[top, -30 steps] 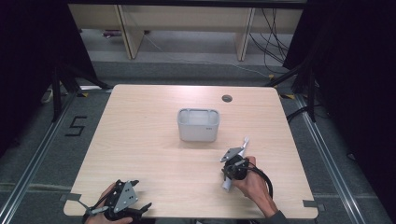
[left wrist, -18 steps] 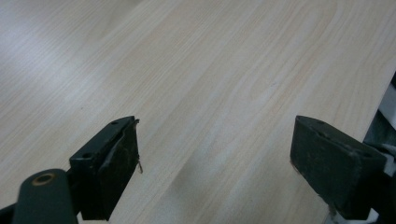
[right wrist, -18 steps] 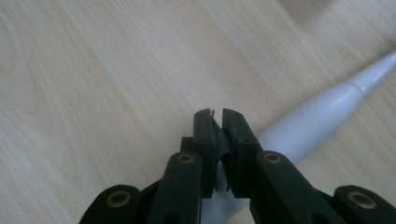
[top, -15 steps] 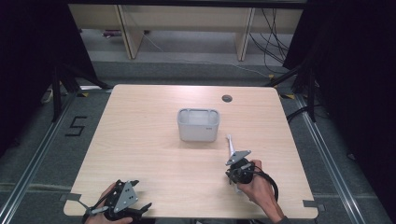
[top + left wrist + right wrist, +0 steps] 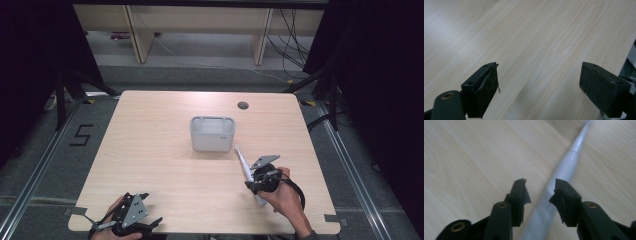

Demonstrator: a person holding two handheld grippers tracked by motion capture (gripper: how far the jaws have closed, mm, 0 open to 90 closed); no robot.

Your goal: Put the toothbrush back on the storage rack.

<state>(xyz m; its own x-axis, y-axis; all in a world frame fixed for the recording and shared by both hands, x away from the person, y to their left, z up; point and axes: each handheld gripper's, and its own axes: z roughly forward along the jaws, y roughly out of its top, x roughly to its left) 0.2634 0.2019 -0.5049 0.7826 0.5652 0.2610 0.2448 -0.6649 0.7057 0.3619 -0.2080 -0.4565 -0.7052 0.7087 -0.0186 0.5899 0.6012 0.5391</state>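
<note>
One light wooden table with rounded corners carries one small grey rectangular plastic bin near its middle. One long white plastic electric toothbrush lies to the right of the bin, nearer the front edge. One round dark cable hole sits at the far right. Two black two-jaw handheld grippers are present: the left gripper and the right gripper.

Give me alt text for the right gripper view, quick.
A white electric toothbrush lies diagonally on the pale wooden table, its handle passing between the right tool's two black jaws. The jaws have just been opening and stand apart, not pressing on it.
</note>
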